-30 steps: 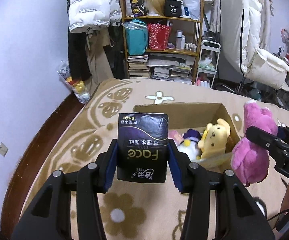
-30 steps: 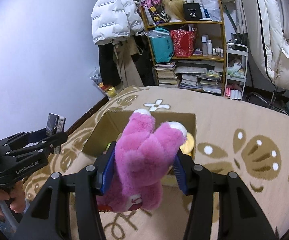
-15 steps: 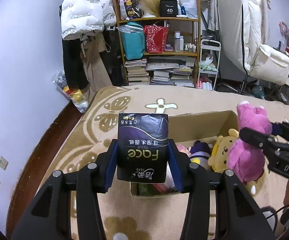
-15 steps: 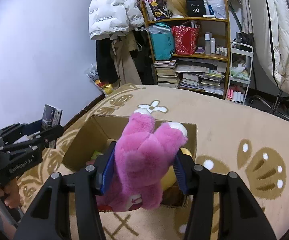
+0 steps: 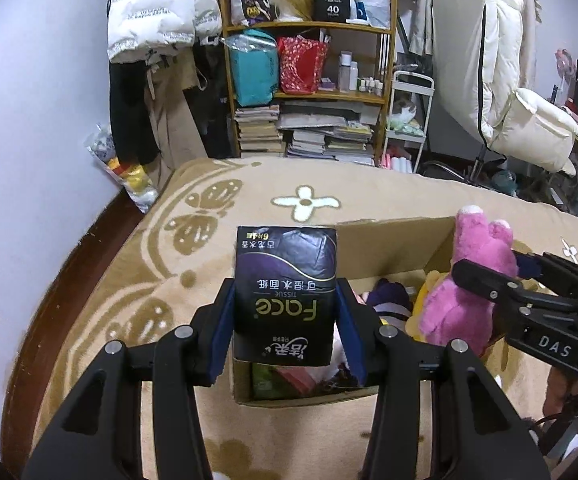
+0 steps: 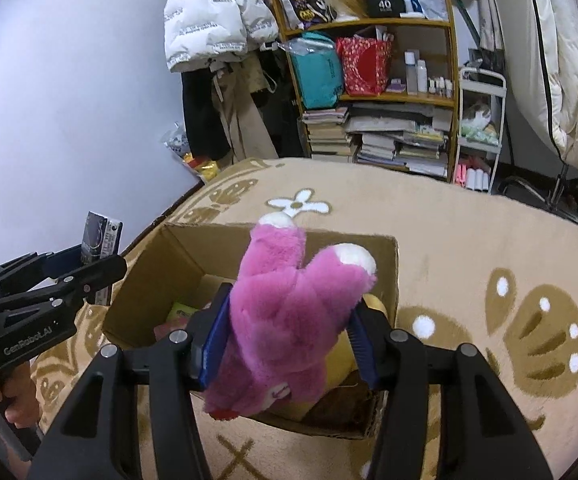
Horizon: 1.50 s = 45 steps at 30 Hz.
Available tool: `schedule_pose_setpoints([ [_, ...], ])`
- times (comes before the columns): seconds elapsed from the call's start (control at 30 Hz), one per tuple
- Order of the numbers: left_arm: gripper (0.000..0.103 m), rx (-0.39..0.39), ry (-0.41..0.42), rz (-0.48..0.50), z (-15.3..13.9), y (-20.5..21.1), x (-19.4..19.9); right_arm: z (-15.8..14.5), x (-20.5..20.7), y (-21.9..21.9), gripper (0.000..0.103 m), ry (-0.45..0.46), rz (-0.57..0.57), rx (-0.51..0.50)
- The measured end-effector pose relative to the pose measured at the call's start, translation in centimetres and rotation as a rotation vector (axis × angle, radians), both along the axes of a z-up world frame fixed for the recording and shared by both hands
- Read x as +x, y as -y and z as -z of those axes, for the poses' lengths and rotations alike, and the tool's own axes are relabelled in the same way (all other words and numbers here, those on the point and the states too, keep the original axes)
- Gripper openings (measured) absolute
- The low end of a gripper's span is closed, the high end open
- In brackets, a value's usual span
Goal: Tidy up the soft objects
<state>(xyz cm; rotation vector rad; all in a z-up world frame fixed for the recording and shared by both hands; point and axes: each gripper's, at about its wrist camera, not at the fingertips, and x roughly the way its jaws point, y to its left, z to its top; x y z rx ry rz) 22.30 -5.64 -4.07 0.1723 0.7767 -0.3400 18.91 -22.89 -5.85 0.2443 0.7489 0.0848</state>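
My left gripper (image 5: 285, 320) is shut on a dark tissue pack (image 5: 285, 280), held upright over the near left corner of the open cardboard box (image 5: 393, 240). My right gripper (image 6: 289, 340) holds a pink plush toy (image 6: 289, 304) over the right half of the box (image 6: 217, 248). Its jaws are opening, with the plush still between the blue pads. Inside the box lie a yellow plush (image 5: 429, 288), a purple toy (image 5: 391, 296) and several other soft items. The right wrist view shows the left gripper (image 6: 89, 268) with the tissue pack (image 6: 101, 236) at the box's left side.
The box stands on a beige flowered blanket (image 5: 309, 184). Behind it are a wooden shelf (image 5: 313, 92) with bags and books, a white cart (image 5: 409, 120), hanging jackets (image 5: 157, 20) and a white padded chair (image 5: 529, 128). The wall runs along the left.
Both grippers moved forward and down over the box, carrying their loads. The box now lies right under them, and the right pads look slightly wider apart around the plush.
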Motion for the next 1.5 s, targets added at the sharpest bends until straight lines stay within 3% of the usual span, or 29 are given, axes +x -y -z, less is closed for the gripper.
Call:
schedule_pose_setpoints([
  [0.13,0.046,-0.005,-0.022,0.001,0.6,0.3,0.1,0.7,0.2,0.5,0.06,-0.018,0.002,0.025],
  [0.23,0.046,-0.001,-0.027,0.009,0.8,0.7,-0.1,1.0,0.3,0.7,0.067,-0.028,-0.001,0.042],
  [0.3,0.047,0.004,-0.034,0.015,1.0,1.0,-0.2,1.0,0.4,0.8,0.08,-0.035,-0.01,0.063],
  [0.4,0.048,0.019,-0.029,0.02,1.2,1.2,-0.5,0.8,0.2,1.0,0.093,-0.027,0.001,0.067],
  [0.63,0.065,0.022,-0.025,-0.032,0.7,0.3,-0.6,0.6,0.0,1.4,0.093,-0.048,0.028,0.056],
  [0.7,0.077,0.038,-0.008,-0.048,0.3,0.0,-1.1,0.4,-0.4,1.5,0.094,-0.049,0.034,0.06],
  [0.9,0.093,0.055,0.035,-0.081,-1.9,-1.2,-3.4,-1.4,-2.1,1.7,0.098,-0.022,0.043,0.057],
  [1.5,0.1,0.037,0.197,-0.183,-9.2,-6.6,-11.9,-8.9,-11.0,1.5,0.102,0.137,0.078,0.033],
])
